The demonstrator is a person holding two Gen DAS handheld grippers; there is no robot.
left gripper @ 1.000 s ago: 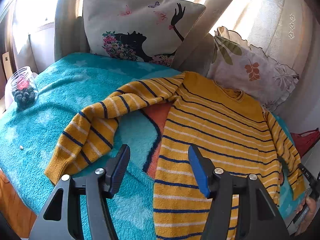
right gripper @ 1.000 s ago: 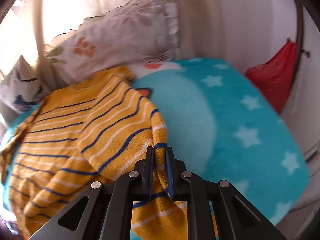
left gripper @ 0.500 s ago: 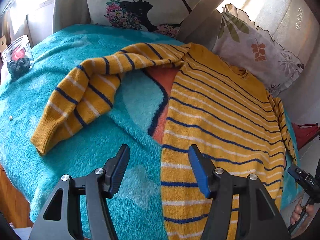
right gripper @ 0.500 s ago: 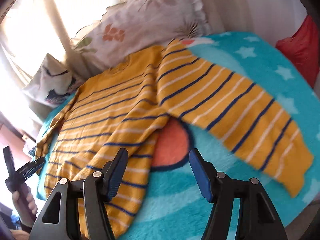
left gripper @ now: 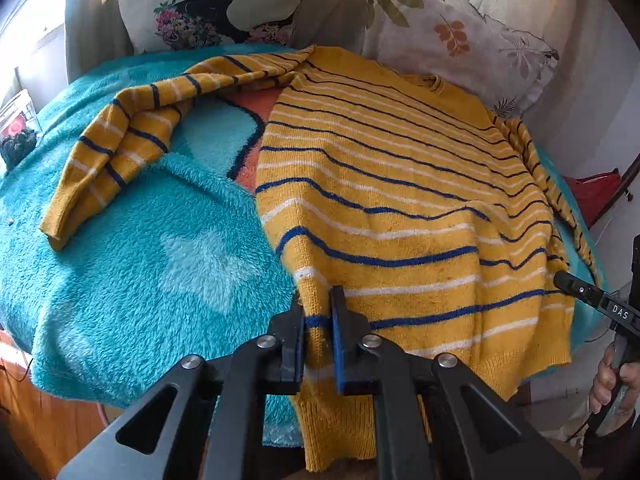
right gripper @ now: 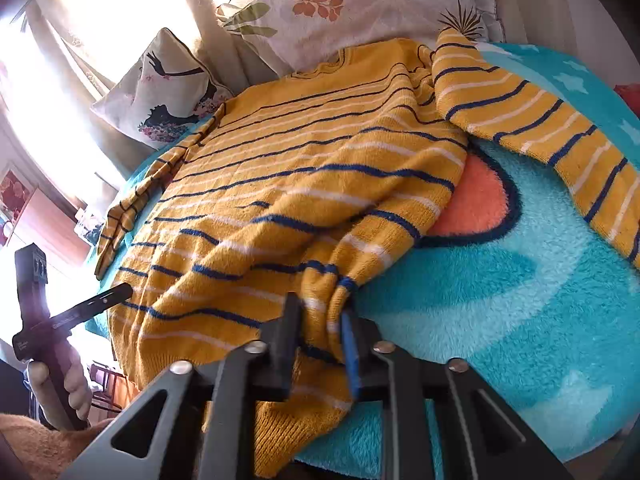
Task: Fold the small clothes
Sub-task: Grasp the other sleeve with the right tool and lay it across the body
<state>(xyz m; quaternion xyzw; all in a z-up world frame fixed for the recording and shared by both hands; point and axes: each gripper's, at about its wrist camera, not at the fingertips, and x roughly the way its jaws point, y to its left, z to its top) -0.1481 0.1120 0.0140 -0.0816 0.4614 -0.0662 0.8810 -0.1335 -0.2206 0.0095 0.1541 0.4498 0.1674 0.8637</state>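
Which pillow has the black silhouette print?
The silhouette pillow, behind the sweater's folded-over sleeve. The other, the leaf-print pillow, shows orange and green leaves.

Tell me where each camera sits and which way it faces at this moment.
Left wrist: rides the left tongs, looking down across the sweater; its fingers pinch the hem's left corner; the other hand shows at right.
Right wrist: rides the right tongs, pinching the hem's right corner; the left hand shows.
Shared: sweater, teal blanket, leaf pillow.
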